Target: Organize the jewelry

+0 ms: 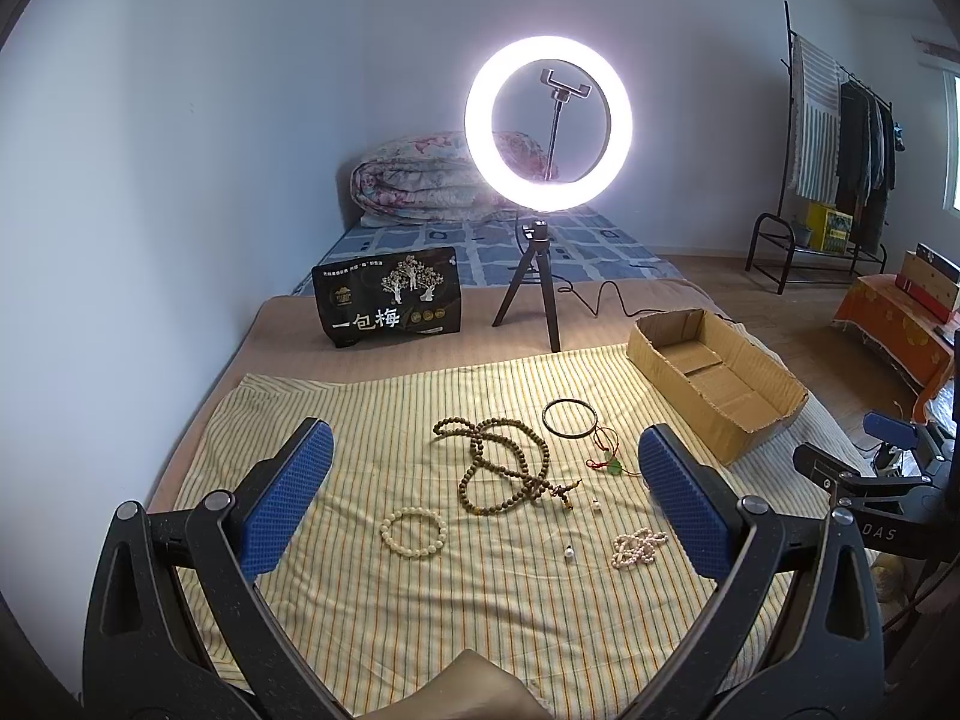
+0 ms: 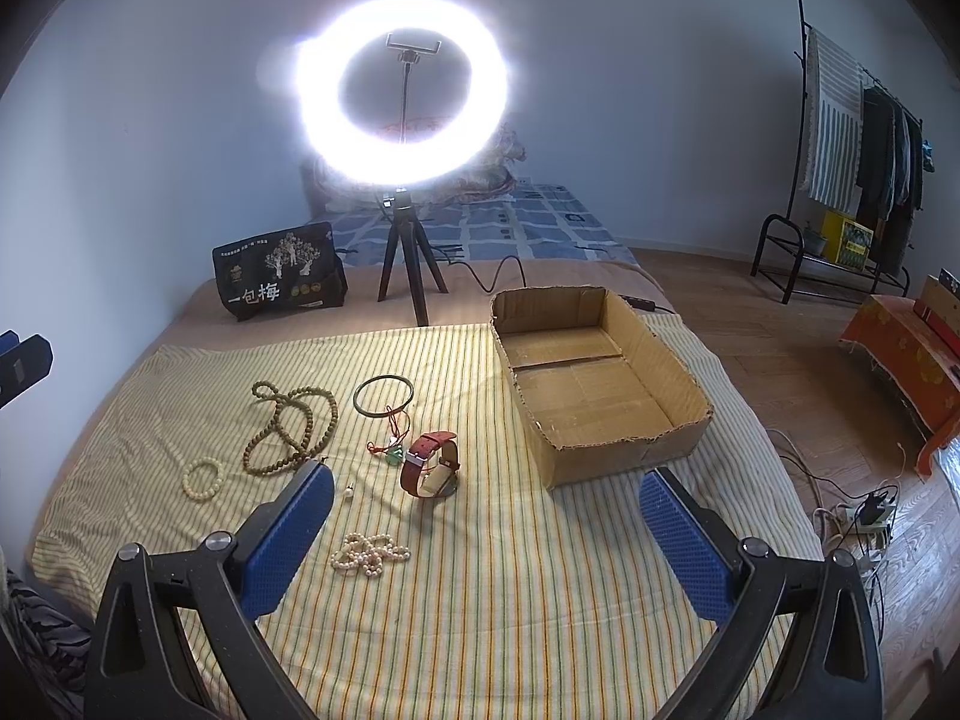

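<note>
Both tongs, left [image 1: 483, 498] and right [image 2: 486, 534], hang spread over the cloth [image 2: 510, 600]; watch [image 2: 429, 465] at the right tongs' eleven o'clock, box [image 2: 678, 438] at one.

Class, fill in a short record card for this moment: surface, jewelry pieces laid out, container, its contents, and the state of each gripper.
surface: striped cloth
jewelry: long brown bead strand, dark bangle, white bead bracelet, pearl strand, red-strap watch, red cord pendant
container: cardboard box, on the cloth's right side
box contents: nothing visible inside
left gripper: open, holding nothing
right gripper: open, holding nothing
</note>
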`<action>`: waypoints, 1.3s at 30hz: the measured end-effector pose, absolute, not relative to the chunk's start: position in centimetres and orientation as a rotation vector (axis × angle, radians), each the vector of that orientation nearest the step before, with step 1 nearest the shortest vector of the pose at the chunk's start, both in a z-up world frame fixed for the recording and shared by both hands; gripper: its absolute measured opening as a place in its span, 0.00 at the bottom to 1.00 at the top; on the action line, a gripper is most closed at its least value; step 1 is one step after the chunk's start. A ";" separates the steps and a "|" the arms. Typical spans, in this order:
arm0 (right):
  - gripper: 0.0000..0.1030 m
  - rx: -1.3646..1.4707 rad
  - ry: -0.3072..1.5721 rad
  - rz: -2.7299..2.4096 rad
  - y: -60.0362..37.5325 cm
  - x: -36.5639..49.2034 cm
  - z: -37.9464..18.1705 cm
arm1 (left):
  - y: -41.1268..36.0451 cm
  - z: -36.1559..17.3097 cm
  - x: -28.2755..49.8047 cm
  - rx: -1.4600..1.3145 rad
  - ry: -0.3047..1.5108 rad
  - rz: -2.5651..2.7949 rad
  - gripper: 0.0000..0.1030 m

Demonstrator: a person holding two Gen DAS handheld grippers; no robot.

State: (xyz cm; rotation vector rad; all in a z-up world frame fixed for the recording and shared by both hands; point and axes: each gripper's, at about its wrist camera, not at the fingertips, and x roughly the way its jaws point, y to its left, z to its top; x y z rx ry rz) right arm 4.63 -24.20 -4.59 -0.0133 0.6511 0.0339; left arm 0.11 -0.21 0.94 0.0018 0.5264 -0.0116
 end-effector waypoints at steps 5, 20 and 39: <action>1.00 -0.012 0.652 0.033 -24.2 4.7 -4.6 | -0.2 0.9 0.1 0.000 0.526 -0.012 1.00; 1.00 -0.009 0.656 0.034 -24.3 4.7 -4.7 | -0.2 1.3 0.1 -0.001 0.526 -0.013 1.00; 1.00 -0.010 0.666 0.047 -24.0 4.8 -4.8 | 0.0 1.2 0.0 -0.001 0.527 -0.013 1.00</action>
